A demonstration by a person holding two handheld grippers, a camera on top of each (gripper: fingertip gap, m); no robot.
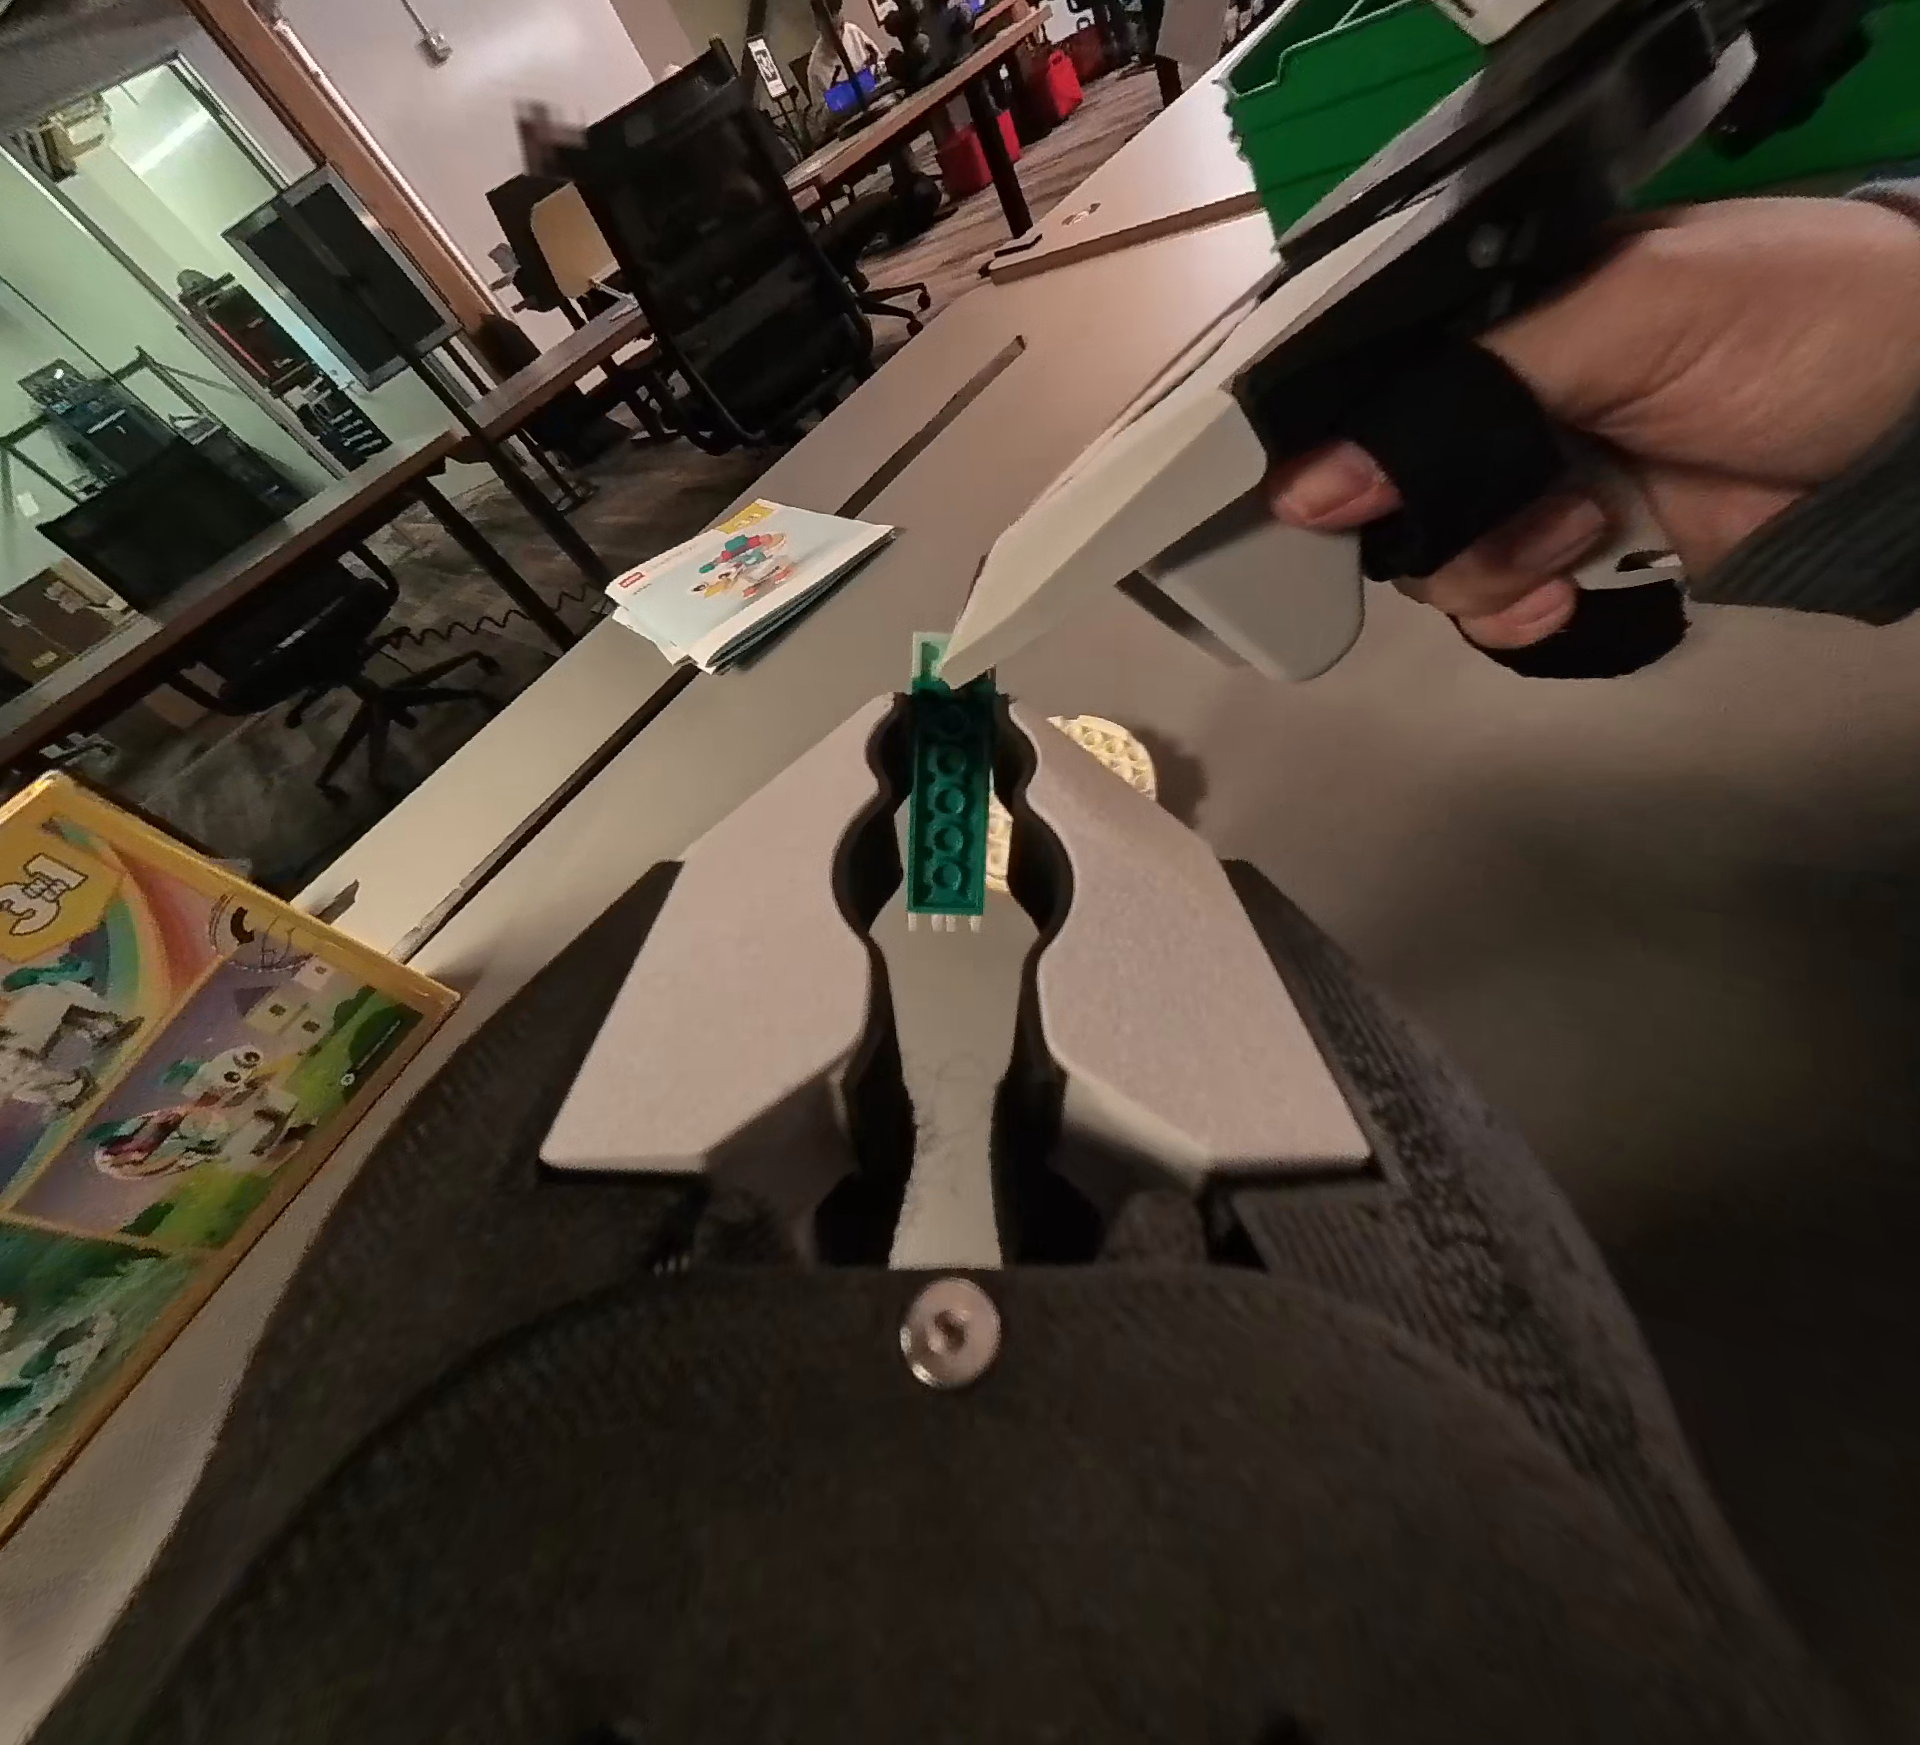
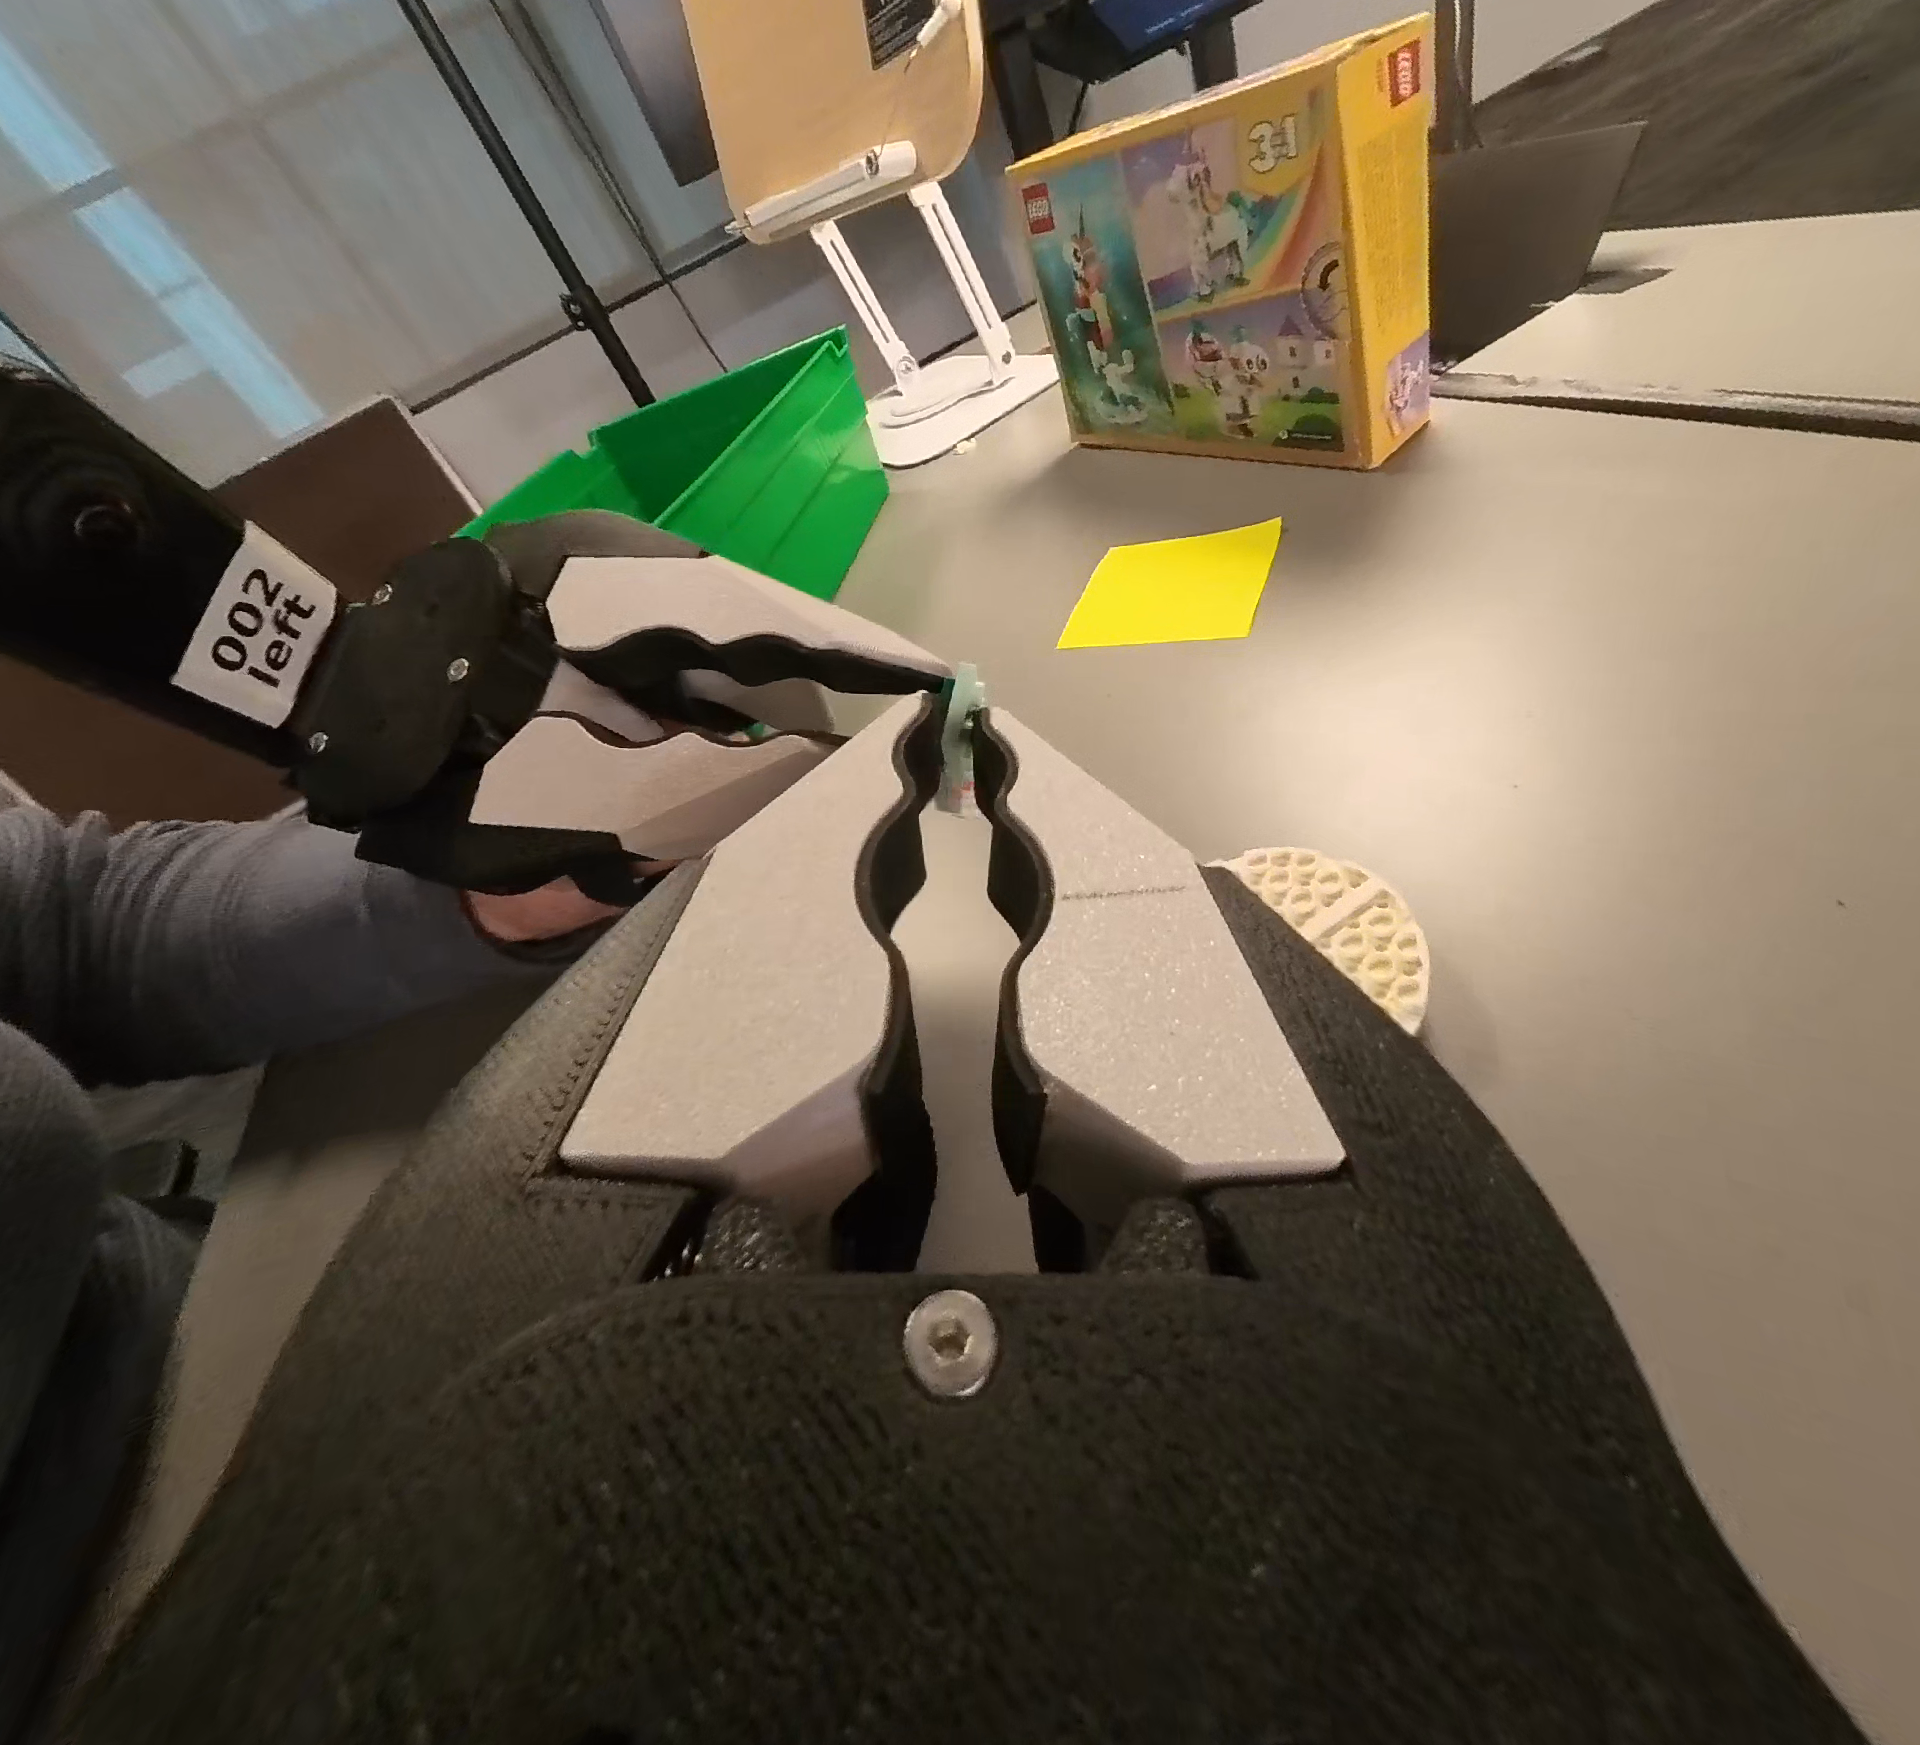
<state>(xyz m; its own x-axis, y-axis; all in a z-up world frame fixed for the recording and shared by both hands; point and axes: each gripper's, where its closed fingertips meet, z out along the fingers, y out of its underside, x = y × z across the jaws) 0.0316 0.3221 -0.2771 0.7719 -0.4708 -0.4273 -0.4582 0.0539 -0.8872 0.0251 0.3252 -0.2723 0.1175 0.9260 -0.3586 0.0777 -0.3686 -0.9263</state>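
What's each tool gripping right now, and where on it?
Left tool clamps the teal studded plastic plate by its long edges; right tool pinches the small pale-green piece at its end.

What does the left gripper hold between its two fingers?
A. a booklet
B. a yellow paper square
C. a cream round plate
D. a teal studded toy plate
D: in the left wrist view the left gripper is shut on the teal studded plate, while the cream round plate lies on the table behind it.

We see matt, grainy grey plastic on the left gripper (image 1: 951, 719) fingers (image 1: 727, 999) — a glossy studded teal plastic plate (image 1: 948, 822) between them. The booklet (image 1: 750, 581) is smooth paper, the box (image 2: 1236, 272) printed card — the table (image 2: 1455, 708) matt grey.
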